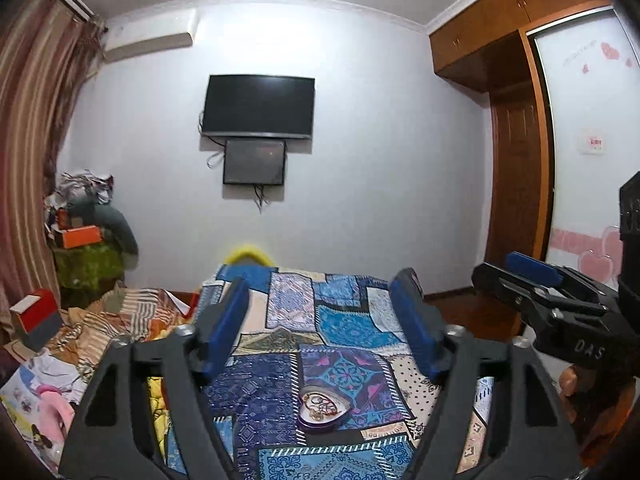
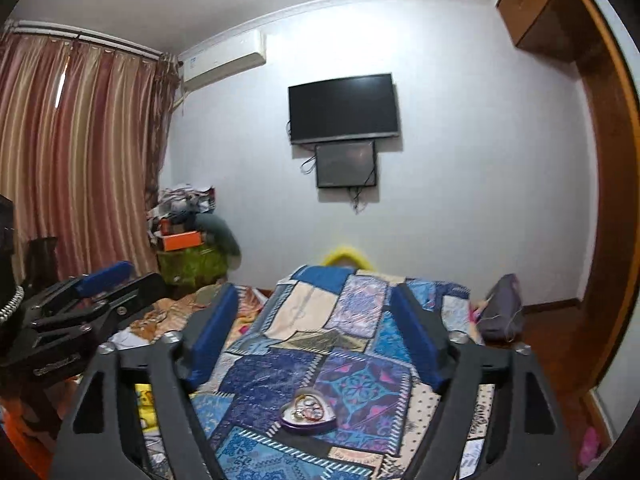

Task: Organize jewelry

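1. My left gripper (image 1: 320,320) has its blue-padded fingers (image 1: 226,326) spread wide, with nothing between them and nothing touching them.
2. My right gripper (image 2: 316,320) is likewise spread wide and carries nothing; its blue pads (image 2: 214,330) frame bare quilt.
3. Both grippers hang above the near end of the bed, pointing along its length toward the far wall, each tilted slightly downward.
4. In the left wrist view, the right gripper appears at the right edge, level with the left one and well apart from it; a bit of the holding hand (image 1: 572,380) shows beneath it.
5. In the right wrist view, the left gripper (image 2: 100,284) appears at the left edge, fingers aimed the same way.
6. The heart-shaped jewelry box (image 1: 323,408) lies open on the patchwork quilt (image 1: 352,324), near me, below and between each gripper's fingers, touching neither.
7. Inside the box I see a tangle of rings and small gold-toned pieces (image 2: 308,410); single items are too small to tell apart.
8. On the far wall hang a dark television (image 1: 258,106) and a smaller dark panel (image 1: 255,162) just beneath it.
9. At far left stand striped curtains (image 2: 76,152) and a heap of boxes and clothes (image 2: 188,216); at right, a wooden wardrobe (image 1: 516,184).
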`<state>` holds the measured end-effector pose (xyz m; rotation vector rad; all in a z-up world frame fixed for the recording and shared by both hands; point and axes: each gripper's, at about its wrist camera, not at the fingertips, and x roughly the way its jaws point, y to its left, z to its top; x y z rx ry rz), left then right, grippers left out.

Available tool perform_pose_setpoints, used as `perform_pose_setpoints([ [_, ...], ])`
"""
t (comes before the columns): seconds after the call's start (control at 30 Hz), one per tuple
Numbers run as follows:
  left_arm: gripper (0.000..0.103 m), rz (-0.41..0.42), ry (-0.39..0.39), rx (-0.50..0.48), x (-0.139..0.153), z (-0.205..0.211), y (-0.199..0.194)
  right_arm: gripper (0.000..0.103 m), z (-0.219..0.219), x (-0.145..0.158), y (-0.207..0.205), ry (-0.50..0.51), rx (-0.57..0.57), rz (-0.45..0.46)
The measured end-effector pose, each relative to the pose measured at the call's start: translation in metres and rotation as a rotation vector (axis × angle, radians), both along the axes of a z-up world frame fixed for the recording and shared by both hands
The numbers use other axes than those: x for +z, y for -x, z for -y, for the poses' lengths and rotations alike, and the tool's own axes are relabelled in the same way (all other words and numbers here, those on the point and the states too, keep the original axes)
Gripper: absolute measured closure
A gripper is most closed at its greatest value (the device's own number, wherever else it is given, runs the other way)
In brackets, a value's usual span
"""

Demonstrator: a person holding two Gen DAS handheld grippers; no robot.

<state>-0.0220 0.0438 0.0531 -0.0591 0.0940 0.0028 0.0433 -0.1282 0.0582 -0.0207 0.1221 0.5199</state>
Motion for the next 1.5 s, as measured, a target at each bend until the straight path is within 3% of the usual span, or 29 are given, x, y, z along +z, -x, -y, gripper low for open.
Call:
perform_pose_setpoints([
  [0.03, 0.012, 0.004, 0.006, 0.008, -0.001, -0.001, 0.002, 0.018, -0.001, -0.001, 0.001, 0.002, -0.011, 0.004],
  [0.1, 0.005, 0.01, 0.021, 0.026, -0.002, -0.002, 0.006, 0.017, -0.001, -0.002, 0.003, 0.005, -0.034, 0.006],
  [0.27, 0.004, 0.001, 0.033, 0.07, -0.007, -0.007, 0.009, 0.0, 0.002, -0.003, 0.007, -0.003, -0.072, 0.001],
  [1.5, 0.0, -0.044, 0.015, 0.089, -0.017, 0.0, 0.005, 0.0, 0.013, -0.007, 0.009, 0.012, -0.075, -0.053],
])
